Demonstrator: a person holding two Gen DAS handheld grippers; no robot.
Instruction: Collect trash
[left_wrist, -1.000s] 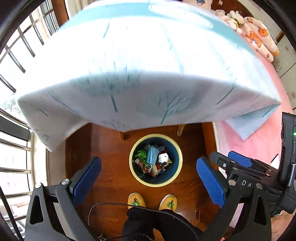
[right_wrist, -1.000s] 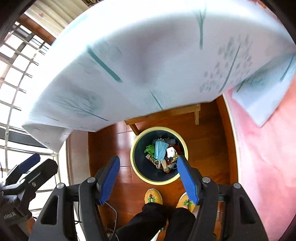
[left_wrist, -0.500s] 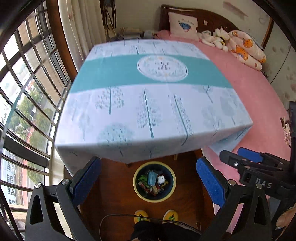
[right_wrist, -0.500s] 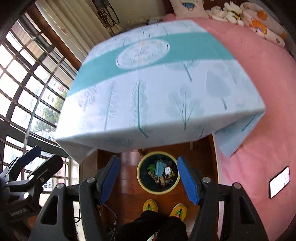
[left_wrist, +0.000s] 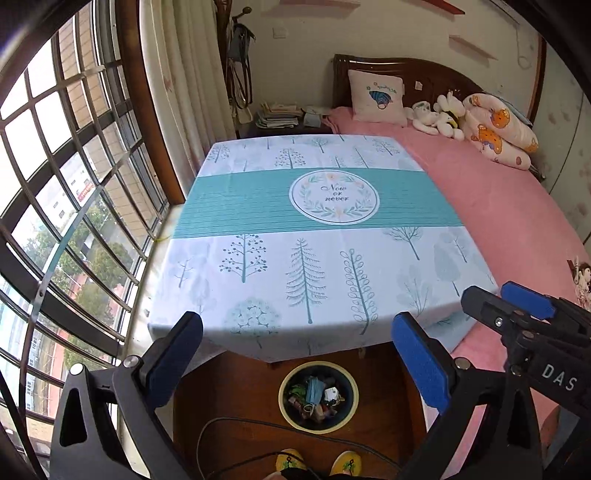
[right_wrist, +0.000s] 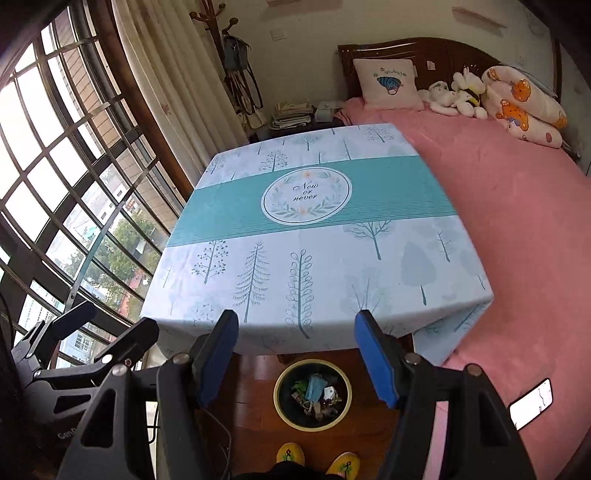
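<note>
2 yellow slippers (right_wrist: 317, 458) at the bottom edge. Left gripper (left_wrist: 295, 354) and right gripper (right_wrist: 295, 354) both gape wide, holding nothing. Below them on the wood floor, a round bin (right_wrist: 312, 394) holds trash, including a blue face mask (right_wrist: 317, 387). Beyond stands a tablecloth-covered table (left_wrist: 314, 229), then a pink bed (right_wrist: 517, 206).

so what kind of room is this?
A bedroom, most likely at home: a bed with a pink cover, a pillow and soft toys at the headboard, and a cloth-covered table by the window.
</note>
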